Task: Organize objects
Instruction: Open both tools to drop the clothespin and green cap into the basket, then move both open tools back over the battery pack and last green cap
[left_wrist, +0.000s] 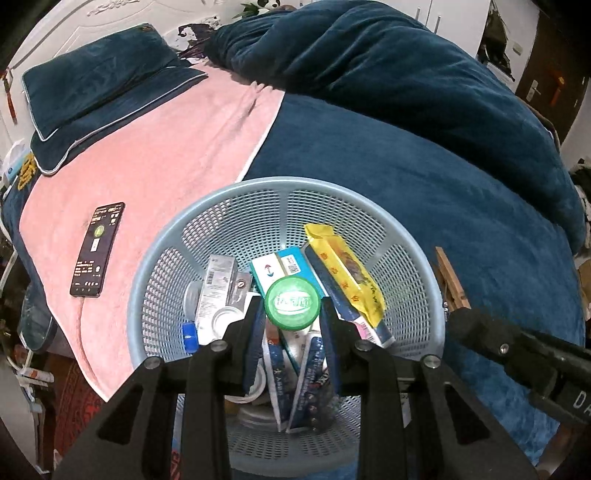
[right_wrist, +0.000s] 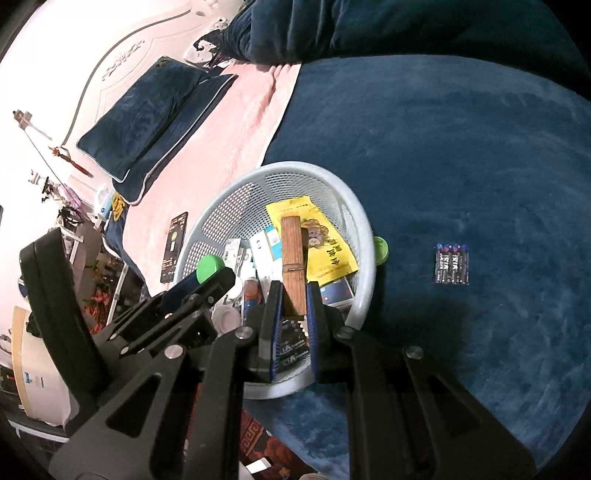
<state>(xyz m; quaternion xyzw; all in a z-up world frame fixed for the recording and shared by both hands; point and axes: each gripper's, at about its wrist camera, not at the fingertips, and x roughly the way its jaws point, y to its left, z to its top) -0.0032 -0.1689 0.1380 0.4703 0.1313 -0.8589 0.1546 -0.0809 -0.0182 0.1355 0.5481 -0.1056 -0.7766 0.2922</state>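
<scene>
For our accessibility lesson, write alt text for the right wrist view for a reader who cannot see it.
The right gripper holds a brown wooden clothespin over a pale blue plastic mesh basket of packets and boxes on a dark blue bedspread. The left gripper holds a green-capped bottle at the basket's left; a battery pack lies on the right.

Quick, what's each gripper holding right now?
Left gripper: closed on the green cap.
Right gripper: closed on the wooden clip.

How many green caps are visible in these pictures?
2. One green cap is gripped by the left gripper over the basket; another green cap lies outside the basket's rim on the blanket. Others may be hidden.
</scene>
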